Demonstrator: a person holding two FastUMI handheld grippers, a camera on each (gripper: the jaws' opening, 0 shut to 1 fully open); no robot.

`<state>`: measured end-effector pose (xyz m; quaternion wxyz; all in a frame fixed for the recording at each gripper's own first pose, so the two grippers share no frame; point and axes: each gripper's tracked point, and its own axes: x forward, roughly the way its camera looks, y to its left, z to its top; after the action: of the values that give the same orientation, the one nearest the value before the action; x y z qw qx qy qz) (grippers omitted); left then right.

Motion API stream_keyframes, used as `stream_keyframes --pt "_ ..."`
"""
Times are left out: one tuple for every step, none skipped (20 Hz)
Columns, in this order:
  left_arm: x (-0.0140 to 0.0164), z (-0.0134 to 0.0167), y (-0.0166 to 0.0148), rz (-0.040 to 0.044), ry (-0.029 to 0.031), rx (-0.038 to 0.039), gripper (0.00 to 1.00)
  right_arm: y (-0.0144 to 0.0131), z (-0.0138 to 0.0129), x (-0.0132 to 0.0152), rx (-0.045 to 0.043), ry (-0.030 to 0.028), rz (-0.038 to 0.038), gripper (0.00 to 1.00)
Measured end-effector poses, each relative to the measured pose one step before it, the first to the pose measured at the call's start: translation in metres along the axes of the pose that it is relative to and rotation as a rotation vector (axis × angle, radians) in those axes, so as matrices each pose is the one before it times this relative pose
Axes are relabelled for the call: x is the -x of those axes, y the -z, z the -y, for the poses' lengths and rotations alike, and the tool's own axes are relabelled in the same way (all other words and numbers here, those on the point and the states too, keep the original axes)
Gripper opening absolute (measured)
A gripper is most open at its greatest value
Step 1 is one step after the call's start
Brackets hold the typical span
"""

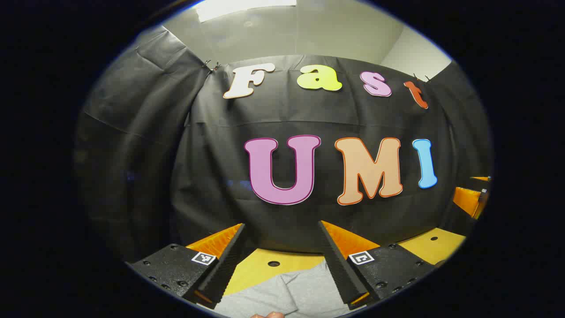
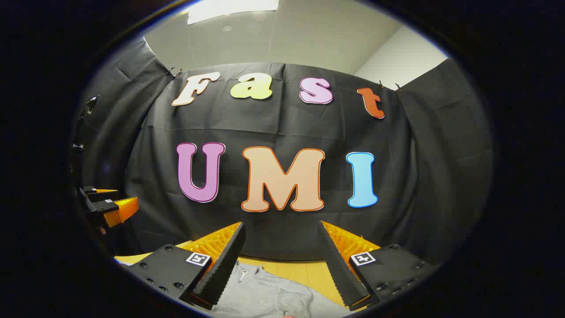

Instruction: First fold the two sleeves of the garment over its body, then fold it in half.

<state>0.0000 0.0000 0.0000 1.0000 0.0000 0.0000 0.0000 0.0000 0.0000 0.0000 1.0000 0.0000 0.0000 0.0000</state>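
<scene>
A grey garment (image 1: pixel 282 293) lies on the yellow table (image 1: pixel 273 264) below my left gripper (image 1: pixel 281 224). That gripper is open and held above the cloth with nothing between its fingers. In the right gripper view the garment (image 2: pixel 265 293) shows a zipper near its top edge and rests on the table (image 2: pixel 304 271). My right gripper (image 2: pixel 281 223) is also open and hovers above it. Each gripper appears at the edge of the other's view: the right gripper (image 1: pixel 470 198) far right, the left gripper (image 2: pixel 110 207) far left, both raised off the table.
The booth's black cloth wall stands close behind the table's far edge. A fingertip (image 1: pixel 267 315) shows at the very bottom of the left gripper view. A dark stand (image 2: pixel 79 145) rises at the far left of the right gripper view.
</scene>
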Motion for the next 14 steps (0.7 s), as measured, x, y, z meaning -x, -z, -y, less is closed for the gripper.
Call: stream_keyframes --pt "-0.00035 0.00009 -0.00009 0.00152 0.0009 -0.0046 0.93 -0.00014 0.00037 -0.00054 0.00136 0.00079 -0.00188 1.0" --pt "-0.00013 0.00029 -0.00137 0.00212 0.00111 -0.00512 0.93 0.00142 0.00078 -0.00101 0.00093 0.00146 -0.00137 0.99" --pt "-0.00131 -0.00037 -0.00078 0.00312 0.00132 -0.00323 0.93 0.00017 0.00071 0.00037 -0.00017 0.00169 -0.00054 0.99" --pt "-0.0012 0.00066 -0.00035 -0.00012 0.00172 -0.00399 0.93 0.00008 0.00098 -0.00002 0.00028 0.00279 -0.00074 0.99" --pt "-0.00023 -0.0008 0.00072 -0.00117 0.00053 -0.00383 0.93 -0.00021 0.00105 -0.00021 0.00049 0.00449 -0.00196 0.99" --pt "-0.00114 0.001 -0.00061 0.00157 0.005 0.00163 0.93 0.00144 0.00225 -0.00121 -0.00037 0.00671 -0.0049 0.99" --pt "0.00116 0.00071 0.00011 -0.00053 0.00312 0.00229 0.93 0.00123 0.00262 -0.0005 -0.00055 0.00496 -0.00479 0.96" --pt "0.00027 -0.00023 0.00072 -0.0005 0.00175 0.00149 0.93 0.0012 0.00207 0.00047 -0.00126 0.00534 -0.00698 0.98" --pt "-0.00034 0.00005 0.00067 -0.00067 0.00143 0.0007 0.93 0.0011 0.00344 -0.00009 -0.00316 0.00803 -0.00641 1.0" --pt "-0.00064 0.00076 0.00016 0.00078 0.00362 0.00284 0.93 0.00116 0.00489 0.00009 -0.00293 0.01109 -0.0065 1.0" --pt "0.00049 0.00142 0.00139 -0.00065 0.00547 0.00293 0.93 0.0005 0.00383 -0.00003 -0.00351 0.00998 -0.00577 1.0" --pt "-0.00037 0.00123 0.00091 -0.00064 0.0034 0.00103 0.93 0.00155 0.00319 0.00037 -0.00366 0.00533 -0.00454 0.99" --pt "-0.00078 -0.00056 0.00157 -0.00144 0.00015 -0.00115 0.93 -0.0005 0.00186 -0.00075 0.00106 0.00616 -0.00005 0.99" --pt "-0.0005 -0.00026 0.0004 -0.00186 0.00017 -0.00147 0.93 -0.00029 0.00142 -0.00007 0.00377 0.00443 0.00301 0.99"
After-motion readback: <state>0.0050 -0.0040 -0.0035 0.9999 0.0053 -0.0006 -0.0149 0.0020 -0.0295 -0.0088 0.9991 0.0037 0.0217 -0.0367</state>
